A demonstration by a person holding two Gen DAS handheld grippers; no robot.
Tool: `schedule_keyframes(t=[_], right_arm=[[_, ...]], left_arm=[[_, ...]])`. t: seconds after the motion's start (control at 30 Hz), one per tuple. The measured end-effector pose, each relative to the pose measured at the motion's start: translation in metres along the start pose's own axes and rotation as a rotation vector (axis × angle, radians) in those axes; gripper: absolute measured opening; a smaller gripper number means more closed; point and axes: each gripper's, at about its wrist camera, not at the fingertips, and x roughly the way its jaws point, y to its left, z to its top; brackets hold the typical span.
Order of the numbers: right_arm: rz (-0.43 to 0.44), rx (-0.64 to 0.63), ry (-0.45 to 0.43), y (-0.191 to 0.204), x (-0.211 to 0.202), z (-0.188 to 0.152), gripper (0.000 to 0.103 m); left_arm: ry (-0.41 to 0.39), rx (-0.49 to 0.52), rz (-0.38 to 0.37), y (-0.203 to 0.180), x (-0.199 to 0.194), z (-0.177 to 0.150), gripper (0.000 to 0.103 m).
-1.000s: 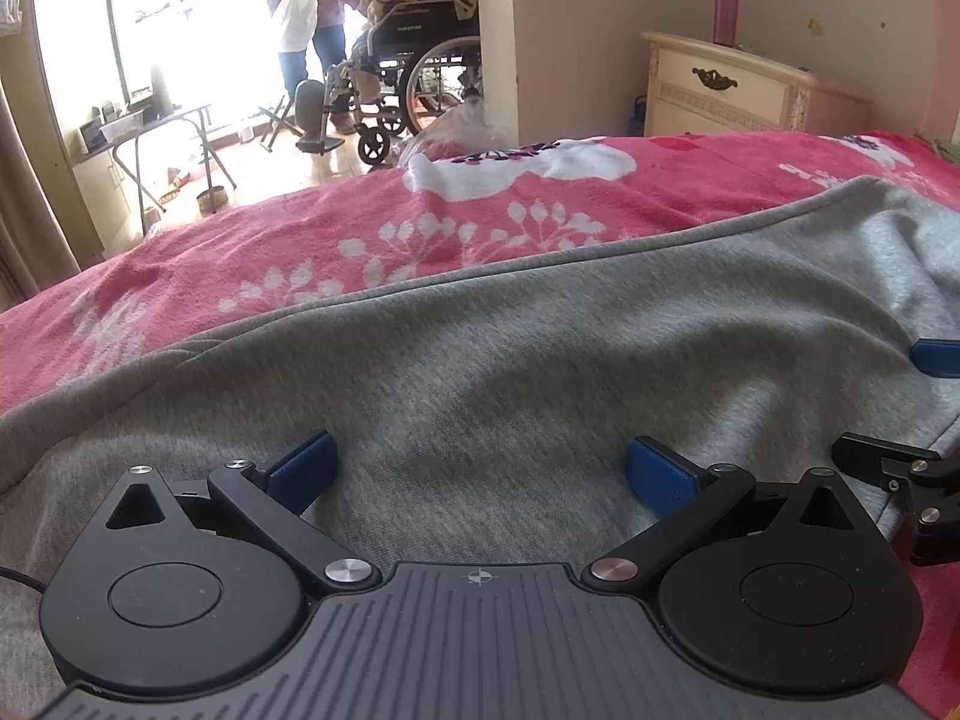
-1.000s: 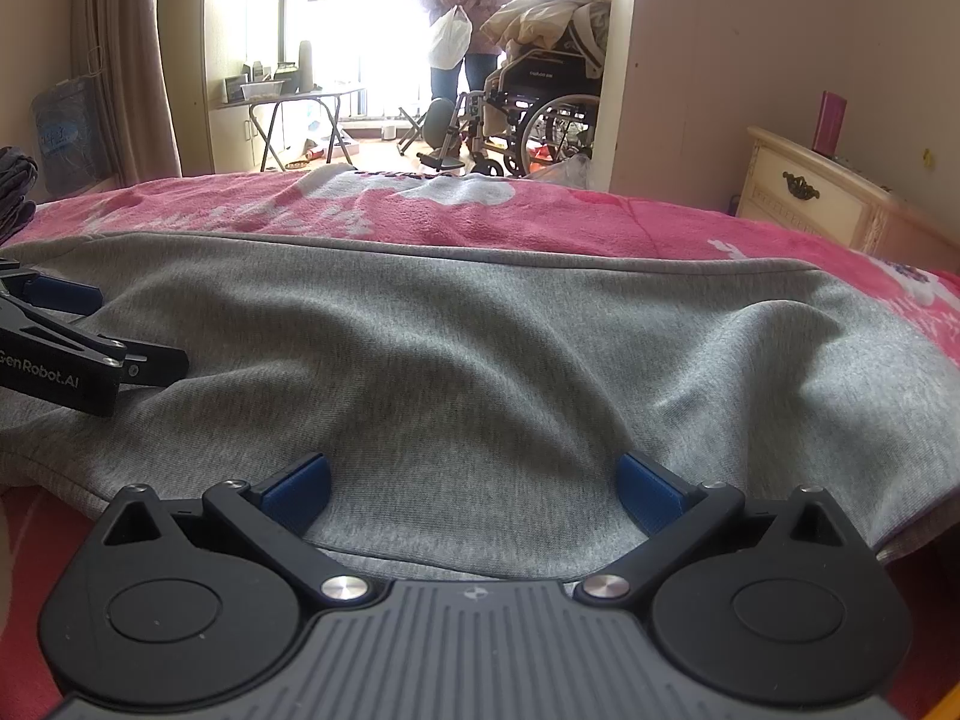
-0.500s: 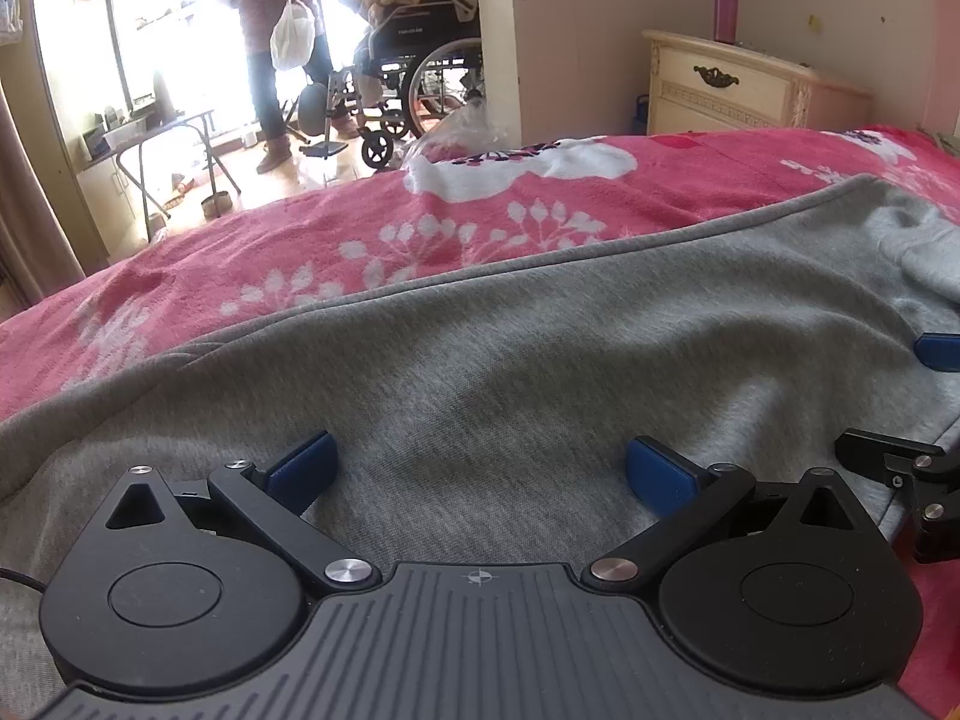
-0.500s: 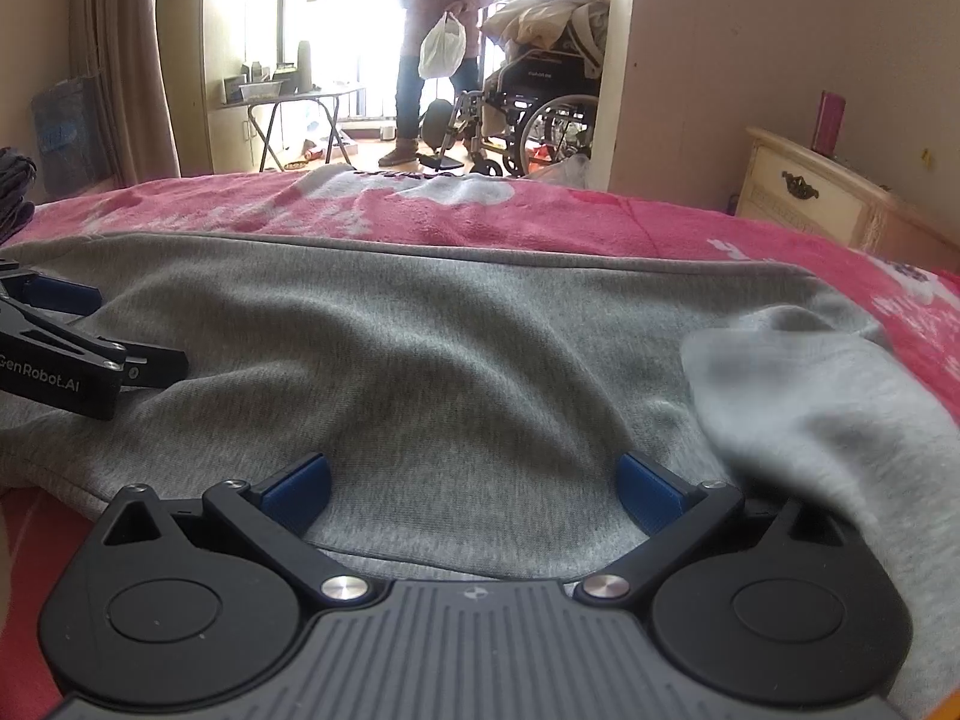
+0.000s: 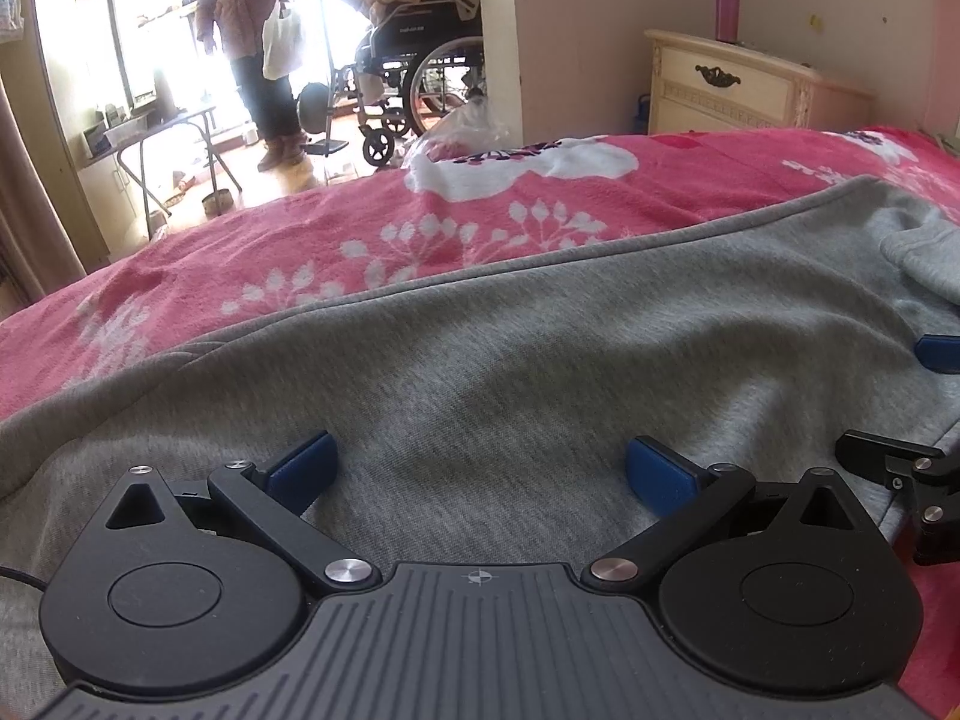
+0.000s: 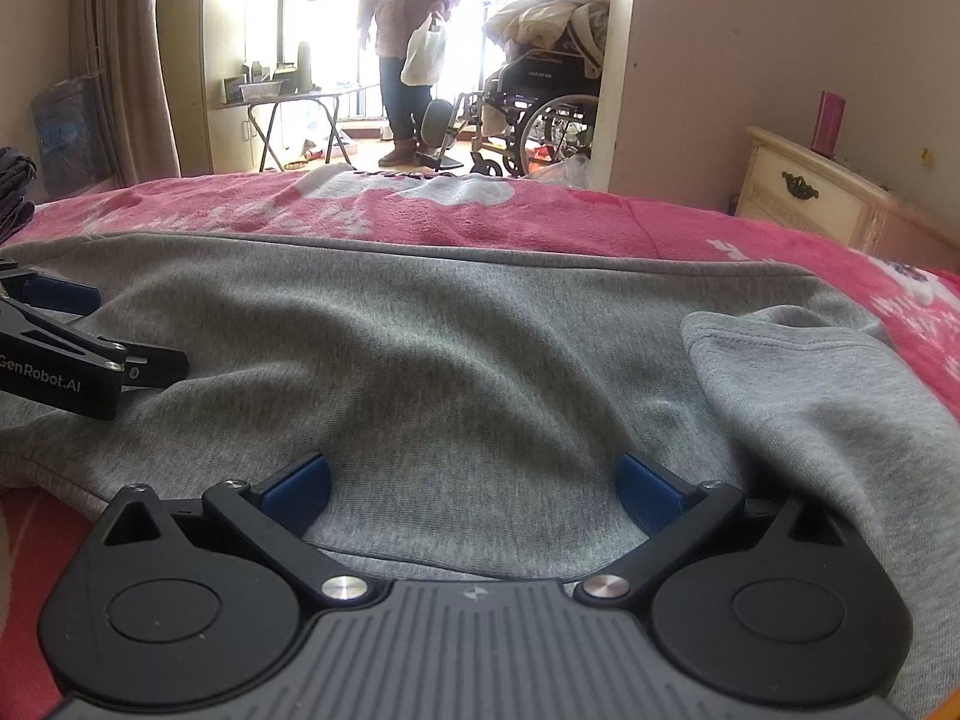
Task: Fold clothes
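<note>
Right now your left tool (image 5: 480,471) rests spread wide on the grey garment (image 5: 510,360), which lies flat across the pink bed cover (image 5: 360,228). For a clean fold, pinch the near hem at matching spots with both tools. Your right tool (image 6: 474,480) is also spread, gripping nothing; the folded-in sleeve (image 6: 810,384) drapes over its right side, so smooth that flap first.

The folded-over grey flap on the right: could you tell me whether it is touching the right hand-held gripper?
Touching. In the right wrist view the flap drapes down onto the body of the right hand-held gripper, covering its right edge with no gap visible.
</note>
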Motion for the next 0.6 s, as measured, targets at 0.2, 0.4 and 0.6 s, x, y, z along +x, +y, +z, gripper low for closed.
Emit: schedule_keyframes(t=[0.2, 0.4, 0.6], right_arm=[[0.000, -0.001, 0.000, -0.0003, -0.0005, 0.0000, 0.103], [0.001, -0.001, 0.000, -0.0004, 0.0000, 0.0002, 0.103], [0.002, 0.000, -0.001, -0.0004, -0.0001, -0.0001, 0.103]], left_arm=[[-0.004, -0.002, 0.000, 0.0001, -0.0003, -0.0008, 0.103], [0.000, -0.001, 0.002, -0.0003, -0.0014, 0.0002, 0.103], [0.013, -0.029, -0.005, 0.0038, -0.0076, 0.0032, 0.103]])
